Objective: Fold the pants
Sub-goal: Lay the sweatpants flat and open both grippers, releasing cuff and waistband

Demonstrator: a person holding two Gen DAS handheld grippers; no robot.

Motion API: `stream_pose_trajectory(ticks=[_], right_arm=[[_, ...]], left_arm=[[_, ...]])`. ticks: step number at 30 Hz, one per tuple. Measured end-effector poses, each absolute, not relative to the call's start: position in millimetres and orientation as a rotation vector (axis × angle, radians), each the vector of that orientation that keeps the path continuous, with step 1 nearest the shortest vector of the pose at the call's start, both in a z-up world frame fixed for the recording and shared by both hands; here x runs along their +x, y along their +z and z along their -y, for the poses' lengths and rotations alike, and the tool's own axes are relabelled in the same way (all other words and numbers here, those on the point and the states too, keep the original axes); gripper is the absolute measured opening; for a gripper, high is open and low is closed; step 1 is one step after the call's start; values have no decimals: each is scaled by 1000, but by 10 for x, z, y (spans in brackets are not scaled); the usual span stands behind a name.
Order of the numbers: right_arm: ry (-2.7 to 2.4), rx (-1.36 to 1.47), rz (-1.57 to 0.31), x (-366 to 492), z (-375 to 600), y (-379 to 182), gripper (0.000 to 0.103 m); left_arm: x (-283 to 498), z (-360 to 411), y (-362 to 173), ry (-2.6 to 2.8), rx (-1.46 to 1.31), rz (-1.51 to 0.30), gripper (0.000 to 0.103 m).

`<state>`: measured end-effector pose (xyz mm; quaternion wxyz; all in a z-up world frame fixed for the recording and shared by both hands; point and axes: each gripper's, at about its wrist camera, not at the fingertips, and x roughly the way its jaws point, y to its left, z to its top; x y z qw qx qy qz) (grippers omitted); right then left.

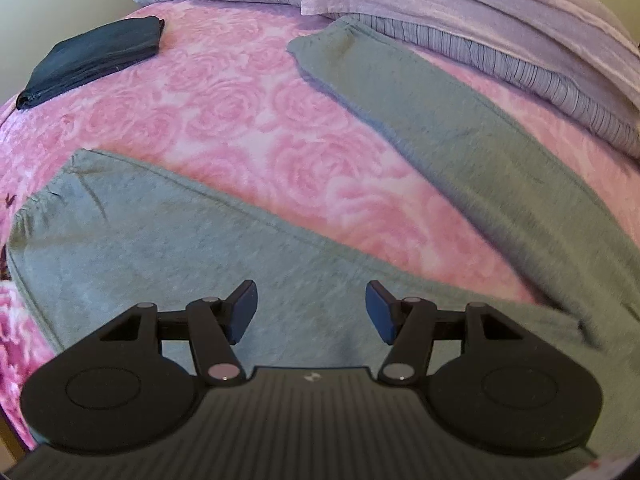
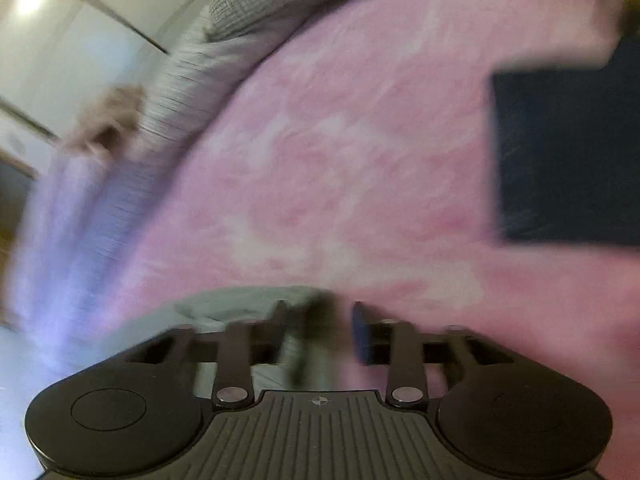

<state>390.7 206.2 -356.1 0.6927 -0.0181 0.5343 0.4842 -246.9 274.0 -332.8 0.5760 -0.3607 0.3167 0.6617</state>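
Grey pants (image 1: 168, 248) lie flat on a pink rose blanket (image 1: 224, 112) with the legs spread apart. One leg (image 1: 460, 132) runs to the far middle and ends in a cuff; the other lies right under my left gripper (image 1: 312, 309), which hovers open just above it with nothing between its fingers. The right wrist view is blurred by motion. There my right gripper (image 2: 318, 326) has its fingers partly apart over an edge of the grey pants (image 2: 240, 306). Some cloth and a dark streak show in the gap, with no clear pinch.
A folded dark garment (image 1: 92, 60) lies at the far left of the bed; it shows as a dark garment (image 2: 568, 160) on the right in the right wrist view. Grey and lilac pillows (image 1: 480, 12) line the far side. Bare blanket lies between the two legs.
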Motion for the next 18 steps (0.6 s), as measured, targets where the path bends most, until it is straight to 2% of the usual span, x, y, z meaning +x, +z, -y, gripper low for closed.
stream_pose_trajectory(ticks=[3, 5, 8, 11, 13, 15, 16, 18], right_arm=[[1148, -340, -948, 3256, -1836, -3143, 37], [1310, -433, -884, 2690, -1696, -3003, 37], [1445, -600, -855, 1916, -1509, -3040, 37], [1381, -851, -795, 1337, -1160, -3343, 37], [1298, -950, -772, 1202, -853, -3505, 37], [1272, -927, -722, 1120, -562, -3467, 37], [1250, -943, -741, 1094, -483, -3437, 37], [1169, -974, -828, 1043, -424, -3342, 37]], left_arm=[[-2523, -2659, -3398, 1529, -805, -791, 56], [-2542, -2600, -3457, 1500, -792, -818, 56], [-2577, -2489, -3537, 1452, -723, -868, 56], [-2695, -2330, -3621, 1381, -648, -944, 56], [-2843, -2195, -3686, 1340, -600, -1022, 56], [-3075, -2054, -3741, 1303, -590, -1083, 59], [-3209, -1985, -3746, 1294, -603, -1094, 64], [-3446, -1899, -3703, 1266, -652, -1121, 66]])
